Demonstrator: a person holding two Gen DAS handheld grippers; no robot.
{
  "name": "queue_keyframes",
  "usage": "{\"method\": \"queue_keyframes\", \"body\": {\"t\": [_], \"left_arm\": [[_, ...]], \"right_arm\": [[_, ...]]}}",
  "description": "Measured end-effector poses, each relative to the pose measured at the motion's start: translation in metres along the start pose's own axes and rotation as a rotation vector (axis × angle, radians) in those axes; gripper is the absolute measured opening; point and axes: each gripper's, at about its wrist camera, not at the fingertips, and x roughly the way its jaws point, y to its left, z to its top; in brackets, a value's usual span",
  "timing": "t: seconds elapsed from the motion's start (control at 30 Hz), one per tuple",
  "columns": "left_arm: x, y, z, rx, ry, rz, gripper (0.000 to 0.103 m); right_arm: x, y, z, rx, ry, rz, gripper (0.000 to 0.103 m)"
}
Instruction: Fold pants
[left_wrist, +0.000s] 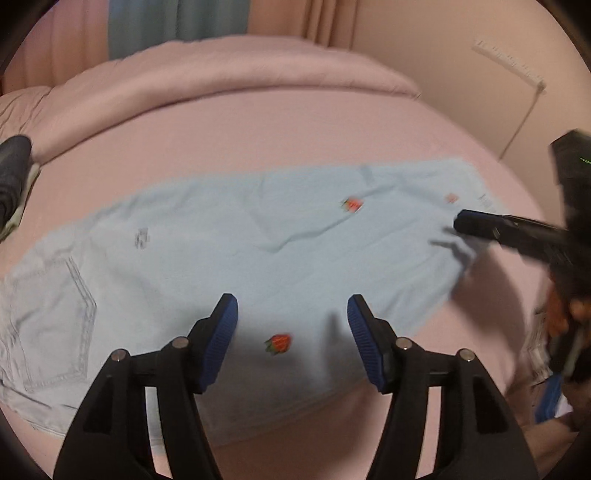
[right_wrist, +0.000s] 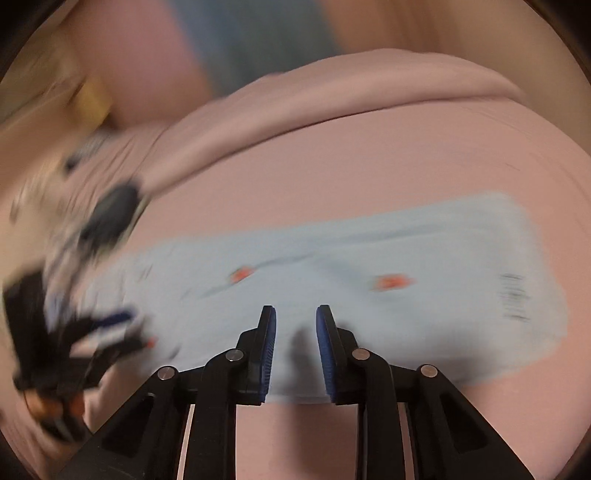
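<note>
Light blue pants (left_wrist: 221, 258) with small red strawberry prints (left_wrist: 279, 343) lie flat and lengthwise across the pink bed (left_wrist: 295, 129); a back pocket (left_wrist: 55, 314) shows at the left end. My left gripper (left_wrist: 291, 306) hovers open over the near edge of the pants, nothing between its blue pads (left_wrist: 221, 343). My right gripper (left_wrist: 461, 221) reaches in from the right over the leg end. In the blurred right wrist view, the right gripper (right_wrist: 295, 314) stands open with a narrow gap above the pants (right_wrist: 369, 258). The left gripper (right_wrist: 110, 325) is a dark blur at the left.
A rolled pink duvet (left_wrist: 221, 81) lies along the back of the bed. A dark object (left_wrist: 14, 177) sits at the left edge. Behind are a teal curtain (left_wrist: 177, 22) and a wall with a white cord (left_wrist: 524, 110).
</note>
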Motion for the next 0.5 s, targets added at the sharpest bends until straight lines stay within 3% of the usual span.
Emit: {"method": "queue_keyframes", "body": {"t": [0.07,0.13,0.23,0.37,0.5], "left_arm": [[0.013,0.002,-0.014,0.014,0.062,0.023,0.061],[0.006,0.004,-0.029,0.029,0.036,0.002,0.062],[-0.009,0.015,-0.042,-0.01,0.035,-0.046,0.063],[-0.025,0.033,-0.039,-0.041,0.025,-0.01,0.062],[-0.035,0.059,-0.017,-0.103,-0.055,0.051,0.063]], "right_arm": [[0.016,0.025,-0.008,-0.12,0.033,0.002,0.026],[0.042,0.038,-0.029,-0.236,0.143,-0.055,0.026],[0.035,0.039,-0.035,-0.298,0.14,-0.046,0.026],[0.025,0.014,-0.019,-0.18,0.225,0.066,0.026],[0.031,0.007,0.011,-0.066,0.178,0.212,0.034]]}}
